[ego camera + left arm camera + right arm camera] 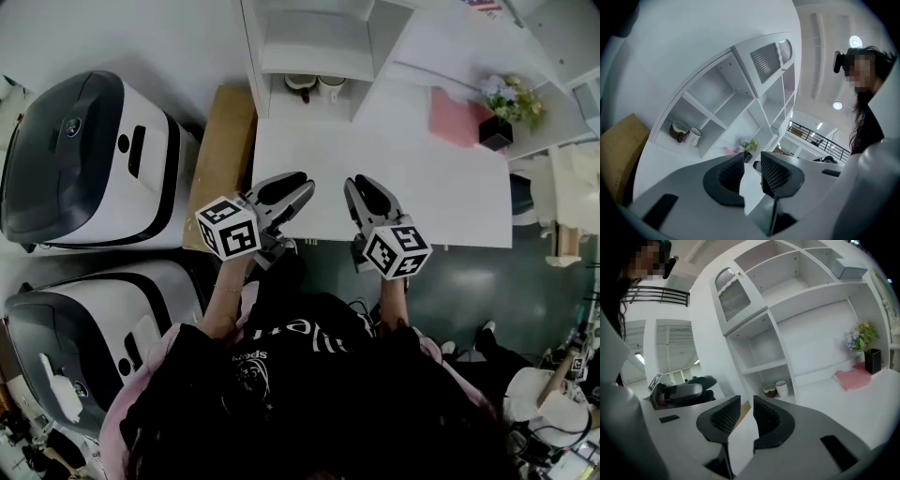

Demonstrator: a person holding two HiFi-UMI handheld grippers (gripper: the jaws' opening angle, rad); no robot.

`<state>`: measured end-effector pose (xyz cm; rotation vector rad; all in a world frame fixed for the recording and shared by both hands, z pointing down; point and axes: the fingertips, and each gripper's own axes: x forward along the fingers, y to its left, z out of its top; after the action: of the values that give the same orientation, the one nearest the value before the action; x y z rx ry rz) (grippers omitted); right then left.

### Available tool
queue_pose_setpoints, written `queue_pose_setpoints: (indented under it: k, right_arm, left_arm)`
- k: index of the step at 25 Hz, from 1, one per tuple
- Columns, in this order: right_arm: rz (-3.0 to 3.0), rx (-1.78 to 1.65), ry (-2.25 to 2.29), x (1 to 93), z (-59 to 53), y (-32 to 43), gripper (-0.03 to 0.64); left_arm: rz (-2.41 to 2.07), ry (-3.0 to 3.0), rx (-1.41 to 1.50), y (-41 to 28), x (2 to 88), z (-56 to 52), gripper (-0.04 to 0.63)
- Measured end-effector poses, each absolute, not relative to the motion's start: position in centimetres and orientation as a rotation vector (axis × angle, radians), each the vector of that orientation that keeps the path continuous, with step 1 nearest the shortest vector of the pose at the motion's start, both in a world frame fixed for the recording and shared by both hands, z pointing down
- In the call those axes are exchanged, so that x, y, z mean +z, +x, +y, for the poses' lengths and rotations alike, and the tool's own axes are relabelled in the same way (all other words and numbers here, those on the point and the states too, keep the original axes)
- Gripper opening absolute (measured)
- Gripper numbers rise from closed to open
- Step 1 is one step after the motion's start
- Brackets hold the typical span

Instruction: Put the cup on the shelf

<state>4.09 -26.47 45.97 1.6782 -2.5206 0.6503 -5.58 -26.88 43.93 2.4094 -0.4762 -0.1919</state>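
Already the cup [330,87] stands in the lowest compartment of the shelf [265,56], just beside a brown vessel [300,84]. Well apart from it, at the near edge of the desk [441,197], the left tongs [302,192] are closed on nothing, and the right tongs [353,187], also empty, are parted by a narrow gap.

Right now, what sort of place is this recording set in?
Probably a lab or workshop with a staged home corner: a white shelf unit holding two cups on a white table, big white-and-black machines beside it, and a railed mezzanine behind.
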Motion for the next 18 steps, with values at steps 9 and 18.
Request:
queue_pose_setpoints:
  k: [9, 18]
  right_arm:
    - [-2.629, 0.618, 1.556, 43.8, -15.9, 5.0, 0.084]
    - [-2.752, 0.667, 1.402, 42.7, -4.6, 5.1, 0.078]
  left_arm:
    - [-0.546, 2.429, -0.235, -3.1, 42.2, -17.3, 0.12]
    - [-0.583, 2.418, -0.261, -0.3, 41.9, -6.1, 0.12]
